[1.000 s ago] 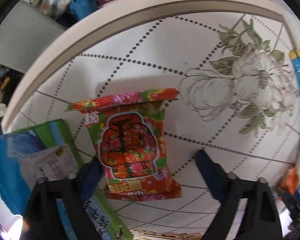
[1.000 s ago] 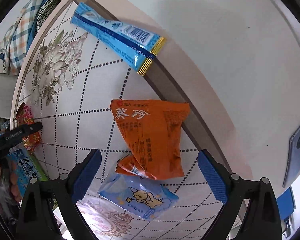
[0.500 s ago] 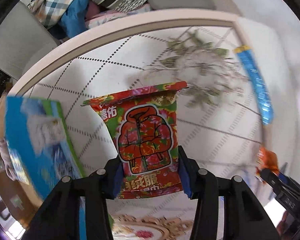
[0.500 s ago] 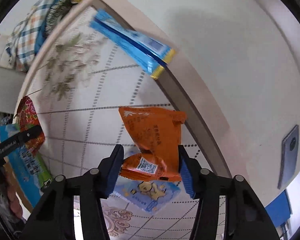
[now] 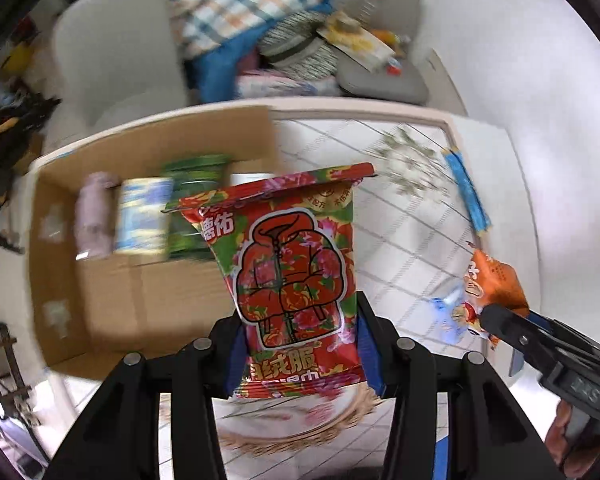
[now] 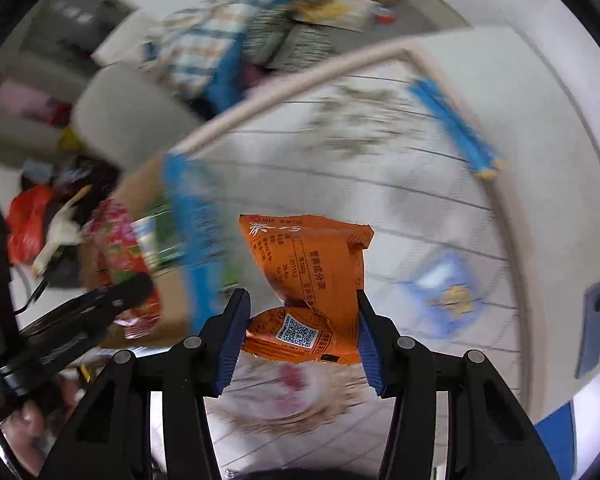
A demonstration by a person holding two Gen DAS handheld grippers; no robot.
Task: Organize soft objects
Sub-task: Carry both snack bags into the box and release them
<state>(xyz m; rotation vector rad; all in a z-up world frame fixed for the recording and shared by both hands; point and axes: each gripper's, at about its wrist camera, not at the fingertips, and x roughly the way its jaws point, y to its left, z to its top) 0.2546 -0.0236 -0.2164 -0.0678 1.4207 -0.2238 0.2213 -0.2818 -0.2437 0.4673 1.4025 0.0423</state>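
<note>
My left gripper [image 5: 300,350] is shut on a red flowered snack packet [image 5: 292,272] and holds it in the air above the table, right of an open cardboard box [image 5: 112,304]. My right gripper [image 6: 300,340] is shut on an orange snack packet [image 6: 316,276], also lifted off the table. The right gripper with the orange packet [image 5: 496,280] shows at the right of the left wrist view. The left gripper's fingers [image 6: 112,304] with the red packet [image 6: 120,240] show at the left of the right wrist view. Several packets [image 5: 140,216] lie in the box.
A long blue packet [image 5: 466,192] lies at the table's far right edge, also seen in the right wrist view [image 6: 452,124]. A small pale blue packet [image 6: 444,292] lies on the tablecloth. A phone [image 6: 592,332] lies at the right. A chair with clothes [image 5: 236,20] stands behind the table.
Both grippers closed on their packets, lifted them off the table and swung left toward the cardboard box, which has come into view.
</note>
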